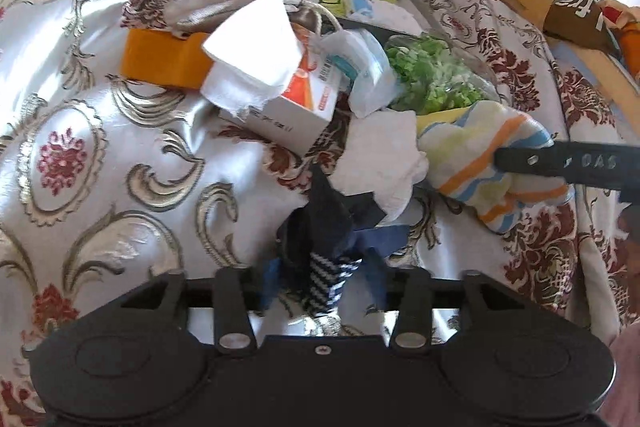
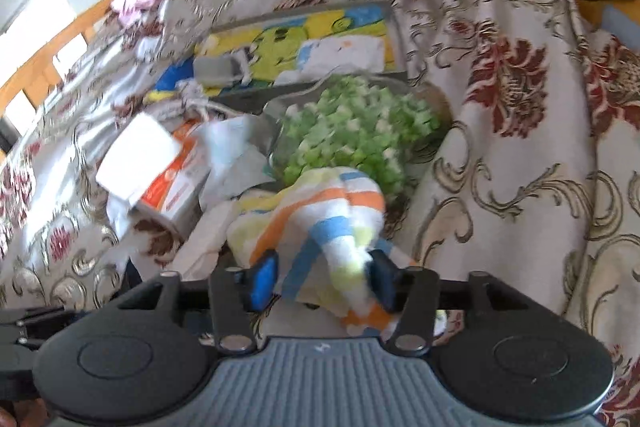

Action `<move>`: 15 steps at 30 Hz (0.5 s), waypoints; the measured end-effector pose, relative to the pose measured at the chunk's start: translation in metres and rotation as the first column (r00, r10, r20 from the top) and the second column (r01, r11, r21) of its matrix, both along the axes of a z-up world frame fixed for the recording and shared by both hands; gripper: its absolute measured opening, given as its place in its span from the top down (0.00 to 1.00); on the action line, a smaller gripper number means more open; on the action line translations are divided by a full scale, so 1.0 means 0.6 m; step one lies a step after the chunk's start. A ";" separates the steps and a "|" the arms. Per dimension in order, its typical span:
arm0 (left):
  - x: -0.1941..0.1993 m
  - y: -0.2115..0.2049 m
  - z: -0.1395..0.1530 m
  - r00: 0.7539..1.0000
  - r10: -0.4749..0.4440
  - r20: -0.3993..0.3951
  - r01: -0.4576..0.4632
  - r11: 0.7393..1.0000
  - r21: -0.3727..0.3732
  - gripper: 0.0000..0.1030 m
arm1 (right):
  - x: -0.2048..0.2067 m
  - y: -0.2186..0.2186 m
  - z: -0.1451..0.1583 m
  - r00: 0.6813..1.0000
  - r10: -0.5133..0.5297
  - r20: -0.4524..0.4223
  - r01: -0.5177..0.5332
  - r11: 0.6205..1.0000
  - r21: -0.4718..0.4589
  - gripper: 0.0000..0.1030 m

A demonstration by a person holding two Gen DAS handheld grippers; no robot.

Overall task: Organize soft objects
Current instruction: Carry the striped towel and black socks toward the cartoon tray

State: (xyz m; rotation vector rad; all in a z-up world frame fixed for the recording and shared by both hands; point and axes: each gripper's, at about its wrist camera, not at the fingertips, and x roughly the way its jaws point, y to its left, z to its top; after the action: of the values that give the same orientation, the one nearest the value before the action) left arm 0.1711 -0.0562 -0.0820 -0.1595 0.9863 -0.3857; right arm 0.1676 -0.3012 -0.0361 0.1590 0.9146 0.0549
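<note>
My left gripper (image 1: 320,279) sits lower centre of its view, jaws about half open w/ a dark navy cloth with a black-and-white striped part (image 1: 326,247) loose between them; can't tell if the pads touch it. My right gripper (image 2: 322,277) is also roughly half open, blue pads either side of a pastel striped terry towel (image 2: 320,215) at lower centre, not pinching. Both lie on the floral satin bedspread (image 1: 100,155), just beside a crumpled white tissue (image 1: 380,155) and the orange-and-white tissue box (image 1: 288,95).

Risks, imo: towel slumps onto the clear bag of green pieces (image 2: 352,135) behind it; navy cloth snags on a finger when I pull away, dragging the pile.
</note>
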 end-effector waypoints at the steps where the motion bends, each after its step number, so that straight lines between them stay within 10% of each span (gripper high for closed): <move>1: -0.001 -0.002 -0.003 1.000 -0.002 -0.001 0.002 1.000 -0.009 0.40 | 0.002 0.005 -0.002 1.000 0.008 -0.005 -0.008 1.000 -0.006 0.34; 15: -0.014 -0.055 -0.019 0.987 -0.107 0.121 0.083 0.979 0.186 0.41 | 0.010 0.082 -0.033 0.994 0.113 0.000 -0.110 0.961 -0.255 0.25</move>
State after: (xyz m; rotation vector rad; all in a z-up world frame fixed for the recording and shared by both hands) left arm 0.1625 -0.0893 -0.0934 0.0769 0.8960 -0.3874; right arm 0.1739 -0.2522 -0.0560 -0.1326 0.9073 0.0423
